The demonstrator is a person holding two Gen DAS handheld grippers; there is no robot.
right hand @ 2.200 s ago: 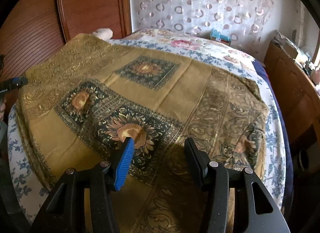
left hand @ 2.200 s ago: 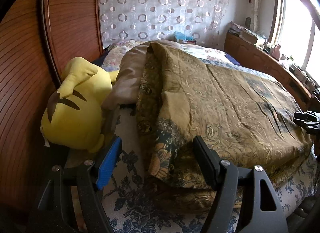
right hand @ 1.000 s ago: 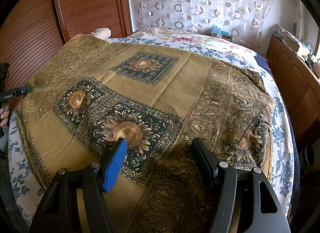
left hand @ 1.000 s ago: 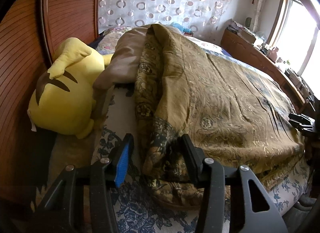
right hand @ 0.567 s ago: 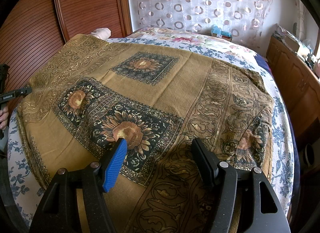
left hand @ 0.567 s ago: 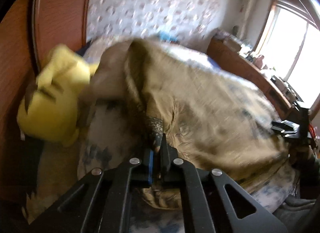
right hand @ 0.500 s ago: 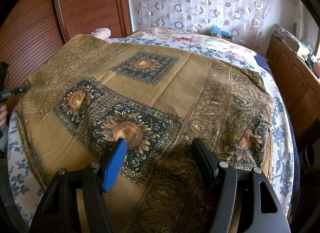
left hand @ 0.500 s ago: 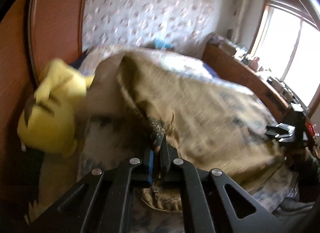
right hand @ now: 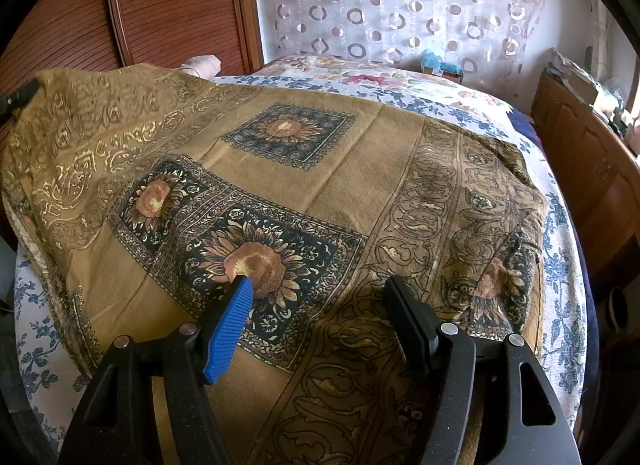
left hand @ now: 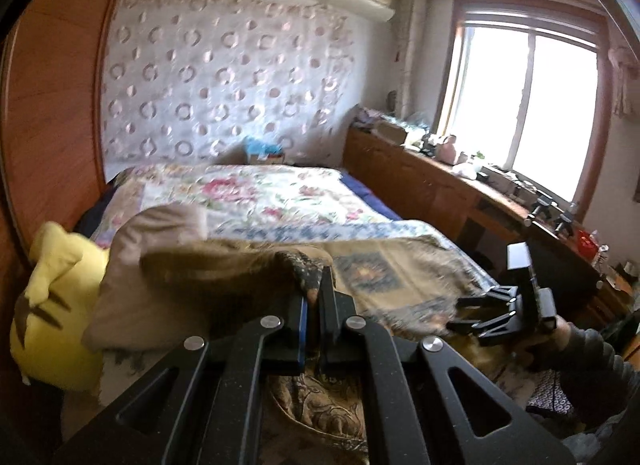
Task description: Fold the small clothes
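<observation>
A large brown cloth with dark sunflower squares (right hand: 304, 193) lies spread over the bed. My left gripper (left hand: 314, 285) is shut on a corner of this cloth (left hand: 308, 271) and holds it lifted above the bed. My right gripper (right hand: 320, 289) is open and empty, hovering just over the cloth near its front edge. The right gripper also shows in the left wrist view (left hand: 500, 313) at the right, held by a hand. The left gripper's tip shows at the far left edge of the right wrist view (right hand: 20, 95).
A yellow plush toy (left hand: 52, 305) and a beige pillow (left hand: 160, 285) lie at the bed's left by the wooden headboard (left hand: 52, 125). A floral bedspread (left hand: 260, 193) covers the bed. A wooden cabinet with clutter (left hand: 460, 185) runs along the right under the window.
My left gripper closed on the cloth's corner and lifted it up and toward the bed's middle. The cloth's left edge has risen. The right gripper stayed open and barely moved.
</observation>
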